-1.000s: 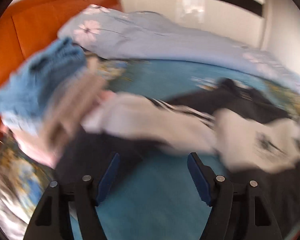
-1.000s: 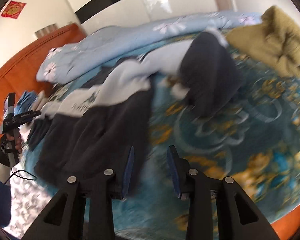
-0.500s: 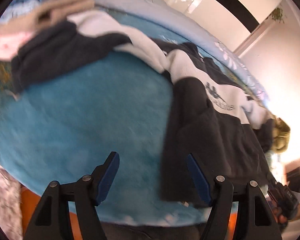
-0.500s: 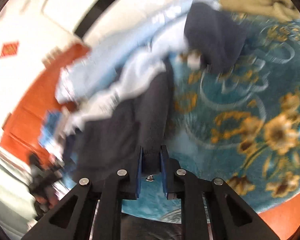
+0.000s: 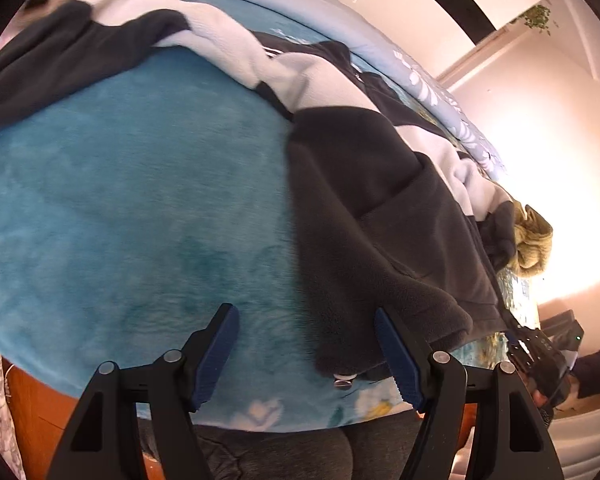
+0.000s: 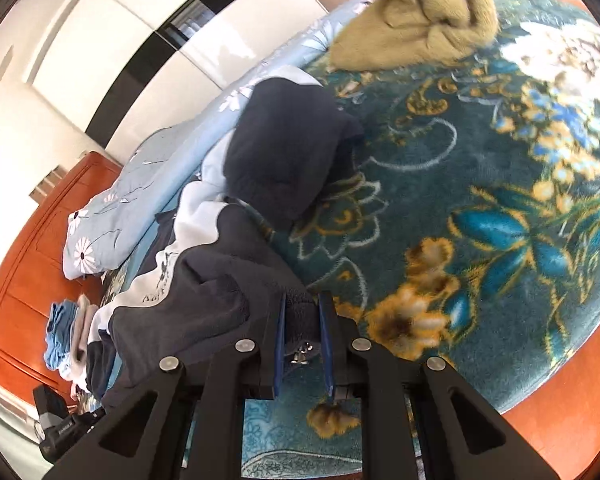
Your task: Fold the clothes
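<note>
A dark fleece jacket (image 6: 204, 280) lies spread across a blue flowered blanket (image 6: 480, 220) on a bed, its hem corner pinched tight in the right gripper (image 6: 303, 340).

A tan knitted garment (image 6: 416, 12) sits bunched near the far edge of the blanket, a pale blue quilt (image 6: 148, 184) runs along the back, and a small pile of blue and beige clothes (image 6: 66, 328) rests by the orange wooden headboard (image 6: 24, 264). The jacket's far sleeve is folded over itself, hiding its cuff; the print on its white chest band is too small to read. The left gripper (image 5: 306, 354) tilts down over the blanket with its blue pads wide apart, the jacket's near hem and a metal zip pull (image 5: 343, 381) lying between them, untouched. The person's grey trousers (image 5: 300, 456) show below the bed edge.
</note>
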A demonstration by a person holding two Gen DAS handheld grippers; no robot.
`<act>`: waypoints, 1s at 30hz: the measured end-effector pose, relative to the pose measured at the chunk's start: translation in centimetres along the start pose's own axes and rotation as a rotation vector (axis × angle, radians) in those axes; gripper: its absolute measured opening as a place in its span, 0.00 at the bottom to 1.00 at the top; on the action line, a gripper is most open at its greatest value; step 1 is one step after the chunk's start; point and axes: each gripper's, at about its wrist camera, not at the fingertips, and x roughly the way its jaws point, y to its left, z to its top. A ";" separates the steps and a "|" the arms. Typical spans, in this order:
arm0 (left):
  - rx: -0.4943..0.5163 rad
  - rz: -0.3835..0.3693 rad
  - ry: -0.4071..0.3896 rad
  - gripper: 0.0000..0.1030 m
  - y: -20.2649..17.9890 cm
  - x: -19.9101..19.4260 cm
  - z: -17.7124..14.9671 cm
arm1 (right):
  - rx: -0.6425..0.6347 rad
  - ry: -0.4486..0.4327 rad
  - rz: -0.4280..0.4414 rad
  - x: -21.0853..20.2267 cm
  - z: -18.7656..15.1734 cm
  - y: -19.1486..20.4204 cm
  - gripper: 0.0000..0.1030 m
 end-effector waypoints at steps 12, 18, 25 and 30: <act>-0.098 -0.132 -0.008 0.28 -0.3 1.3 0.1 | -0.018 0.036 -0.024 -0.1 -0.5 0.3 0.17; -0.086 -0.081 -0.148 0.10 -0.5 -2.5 0.5 | -0.035 0.055 -0.023 -0.6 -0.9 1.0 0.18; 0.004 0.062 -0.304 0.09 1.1 -10.4 -0.1 | -0.182 0.008 0.022 -5.2 -2.2 4.1 0.17; -0.045 0.102 -0.215 0.09 3.3 -7.3 -1.4 | -0.176 0.043 -0.060 -4.0 -3.4 2.9 0.17</act>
